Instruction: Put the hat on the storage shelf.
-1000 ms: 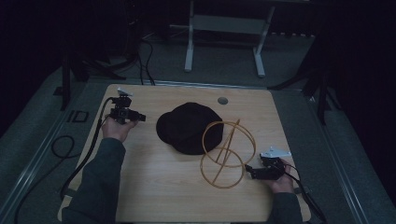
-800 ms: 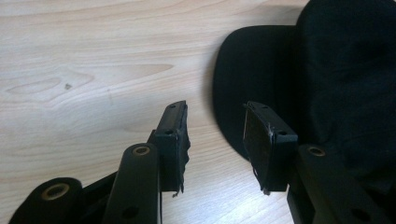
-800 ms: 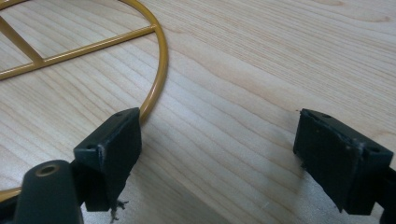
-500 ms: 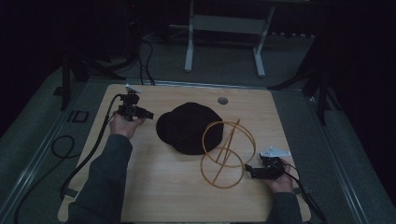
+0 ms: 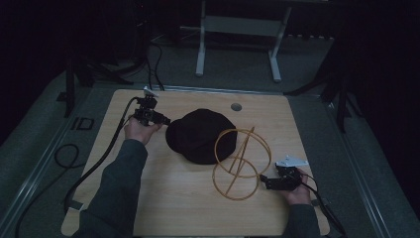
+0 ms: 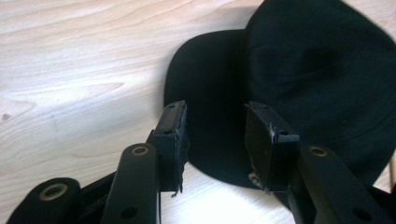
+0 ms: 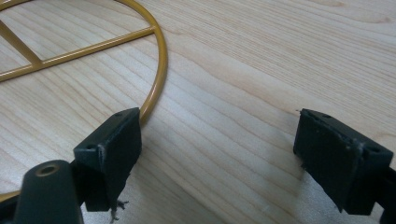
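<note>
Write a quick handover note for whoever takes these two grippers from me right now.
Left gripper: open, jaws either side of the brim of the black cap, not closed on it.
Right gripper: open, holding nothing, one jaw beside the base ring of the gold wire stand.
The cap lies flat mid-table; the stand sits upright at its right edge on the table.
Done: both grippers are at their things.
Left, probably: grip the cap, steady the stand, put the cap on it.

High view dim, surroundings black; both gripper views bright (near jaws blurred).
</note>
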`<state>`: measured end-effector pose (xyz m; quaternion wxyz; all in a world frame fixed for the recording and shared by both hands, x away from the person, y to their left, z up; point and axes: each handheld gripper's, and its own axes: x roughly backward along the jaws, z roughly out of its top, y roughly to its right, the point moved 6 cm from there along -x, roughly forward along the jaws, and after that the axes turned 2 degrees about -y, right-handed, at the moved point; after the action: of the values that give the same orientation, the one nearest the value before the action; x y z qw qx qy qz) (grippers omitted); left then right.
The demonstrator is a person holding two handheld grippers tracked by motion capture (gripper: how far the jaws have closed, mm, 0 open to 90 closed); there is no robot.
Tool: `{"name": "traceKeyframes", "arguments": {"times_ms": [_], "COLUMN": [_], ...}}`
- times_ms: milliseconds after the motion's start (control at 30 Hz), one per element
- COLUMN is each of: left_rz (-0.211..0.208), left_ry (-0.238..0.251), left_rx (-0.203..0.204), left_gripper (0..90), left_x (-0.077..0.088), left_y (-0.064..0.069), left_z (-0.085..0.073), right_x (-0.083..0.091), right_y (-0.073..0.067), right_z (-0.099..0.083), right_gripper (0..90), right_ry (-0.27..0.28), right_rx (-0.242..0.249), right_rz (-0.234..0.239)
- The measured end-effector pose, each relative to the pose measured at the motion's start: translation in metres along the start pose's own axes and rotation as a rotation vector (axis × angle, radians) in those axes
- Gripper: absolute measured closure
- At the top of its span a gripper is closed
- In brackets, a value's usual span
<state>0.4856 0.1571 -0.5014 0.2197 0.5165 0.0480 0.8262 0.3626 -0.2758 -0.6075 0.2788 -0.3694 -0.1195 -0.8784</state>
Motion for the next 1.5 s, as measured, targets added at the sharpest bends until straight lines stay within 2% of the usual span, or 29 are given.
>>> {"name": "traceKeyframes", "arguments": {"times_ms": [67, 100, 267, 333, 433, 467, 533, 667, 833, 967, 1100, 1167, 1233, 1300, 1367, 1500], "left_rz": [0.007, 0.022, 0.009, 0.023, 0.021, 0.014, 0.014, 0.028, 0.077, 0.066, 0.07, 0.075, 0.106, 0.118, 0.137, 0.19], "left_ry": [-0.005, -0.018, -0.029, -0.039, -0.045, -0.053, -0.056, -0.071, -0.099, -0.117, -0.153, -0.166, -0.177, -0.176, -0.177, -0.187], "left_rx": [0.004, -0.009, -0.02, -0.019, -0.025, -0.037, -0.042, -0.053, -0.079, -0.075, -0.08, -0.09, -0.105, -0.096, -0.089, -0.095], "left_gripper": [57.7, 57.2, 55.7, 54.3, 52.5, 50.5, 49.7, 44.8, 39.0, 38.1, 39.3, 44.1, 45.4, 46.6, 52.4, 58.5], "left_x": [-0.002, -0.003, -0.009, -0.013, -0.016, -0.023, -0.025, -0.035, -0.045, -0.053, -0.064, -0.07, -0.074, -0.074, -0.073, -0.074], "left_y": [0.001, 0.001, 0.008, 0.01, 0.011, 0.017, 0.019, 0.026, 0.031, 0.033, 0.032, 0.033, 0.034, 0.033, 0.032, 0.032], "left_z": [0.002, 0.002, 0.007, 0.007, 0.007, 0.008, 0.009, 0.01, 0.012, 0.012, 0.008, 0.005, 0.003, 0.003, 0.003, 0.001], "right_x": [0.0, 0.0, 0.0, 0.0, 0.0, -0.001, -0.001, -0.001, -0.001, -0.001, -0.001, -0.001, -0.001, -0.001, -0.001, -0.001], "right_y": [0.0, 0.0, 0.0, 0.0, 0.0, 0.0, 0.0, 0.0, 0.0, 0.0, 0.0, 0.0, 0.0, 0.0, 0.0, 0.0], "right_z": [0.0, 0.0, 0.0, 0.0, 0.0, 0.001, 0.001, 0.001, 0.001, 0.001, 0.001, 0.001, 0.001, 0.001, 0.001, 0.001], "right_gripper": [15.3, 15.3, 15.3, 15.3, 15.3, 15.3, 15.3, 15.3, 15.3, 15.3, 15.3, 15.3, 15.3, 15.3, 15.3, 15.3], "right_ry": [0.0, 0.0, 0.0, 0.0, 0.0, 0.0, 0.0, 0.0, 0.0, 0.0, 0.0, 0.0, 0.0, 0.0, 0.001, 0.002], "right_rx": [0.0, 0.0, 0.0, 0.001, 0.001, 0.001, 0.002, 0.001, 0.001, 0.001, 0.001, 0.002, 0.001, 0.001, 0.0, 0.0], "right_rz": [0.0, 0.0, 0.0, 0.0, 0.0, 0.001, 0.001, 0.001, 0.001, 0.001, 0.001, 0.001, 0.001, 0.001, 0.002, 0.002]}}
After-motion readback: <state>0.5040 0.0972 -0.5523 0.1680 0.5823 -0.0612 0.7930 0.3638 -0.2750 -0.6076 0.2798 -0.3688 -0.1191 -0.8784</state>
